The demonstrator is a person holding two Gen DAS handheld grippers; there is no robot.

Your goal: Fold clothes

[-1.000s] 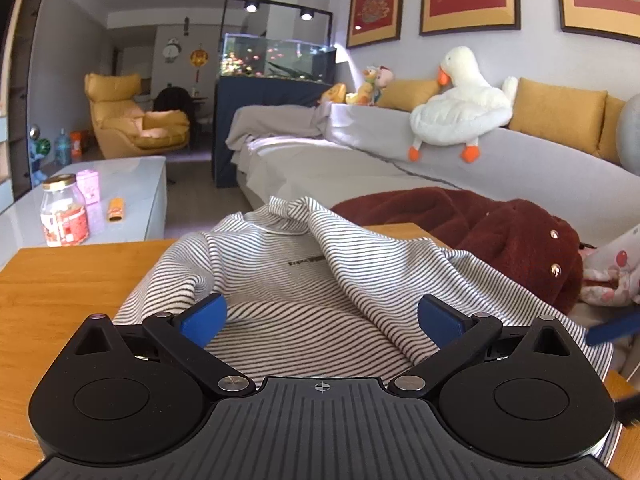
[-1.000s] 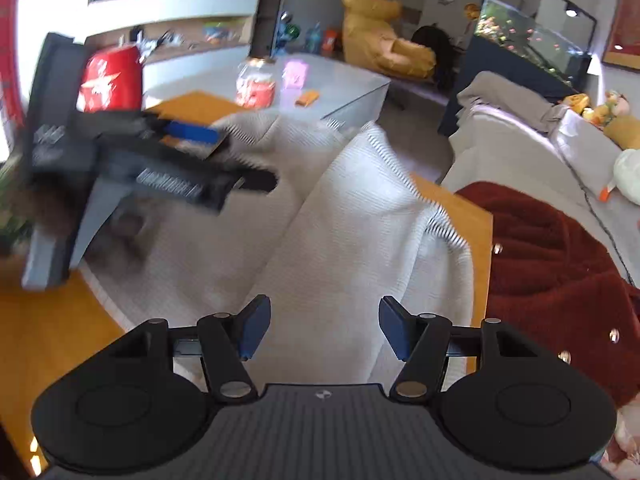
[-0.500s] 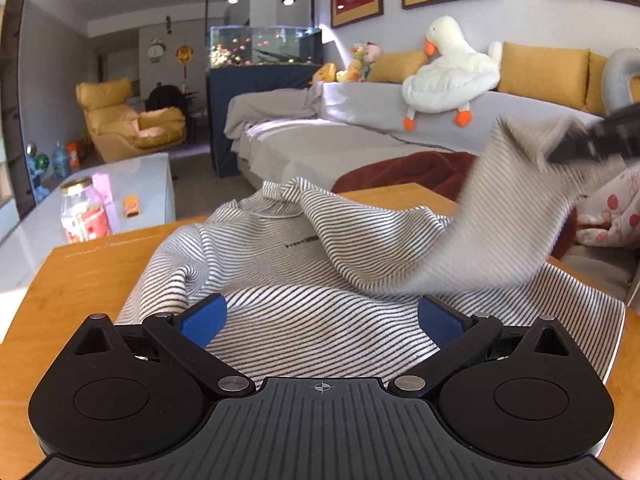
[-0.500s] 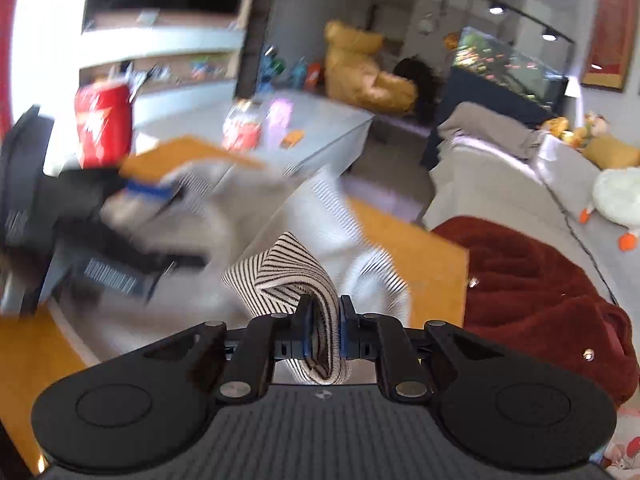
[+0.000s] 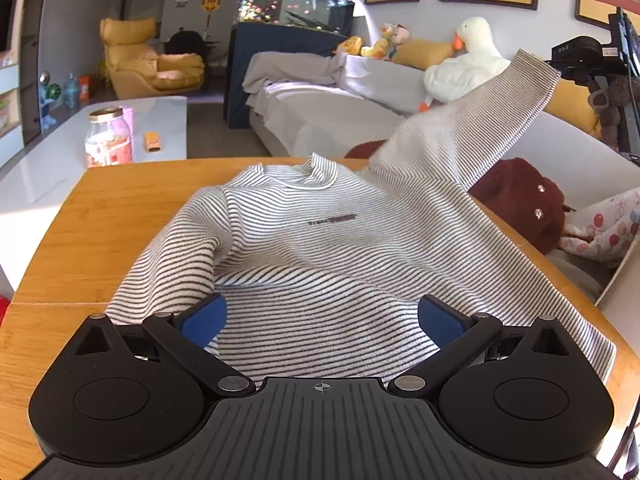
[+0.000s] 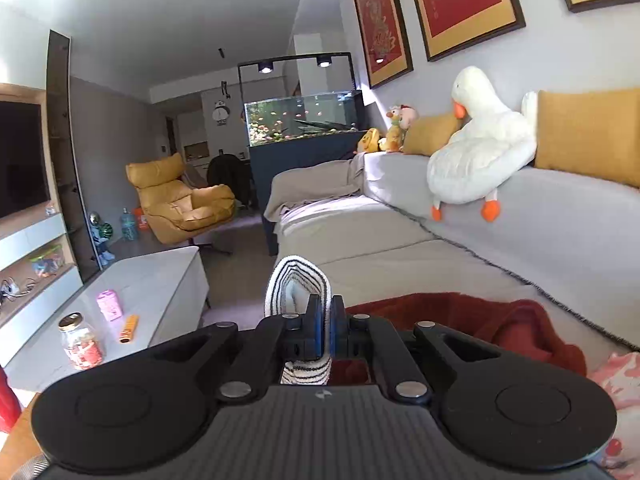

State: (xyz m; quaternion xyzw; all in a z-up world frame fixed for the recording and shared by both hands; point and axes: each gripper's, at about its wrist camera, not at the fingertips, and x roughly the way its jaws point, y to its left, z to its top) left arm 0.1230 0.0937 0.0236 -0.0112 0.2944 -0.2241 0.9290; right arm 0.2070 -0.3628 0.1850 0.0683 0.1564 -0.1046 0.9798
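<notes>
The striped top [image 5: 320,248] lies front-up on the wooden surface [image 5: 120,216], its right sleeve [image 5: 480,120] lifted high to the far right, cuff clamped in the right tool [image 6: 325,326], while the left tool [image 5: 320,316] hovers spread apart over the near hem, gripping nothing. With nothing pinning the body, a harder pull on that sleeve could drag the whole top right toward the edge and the red coat [image 5: 520,196]. The thin cuff could also slip free and flop down crooked.
</notes>
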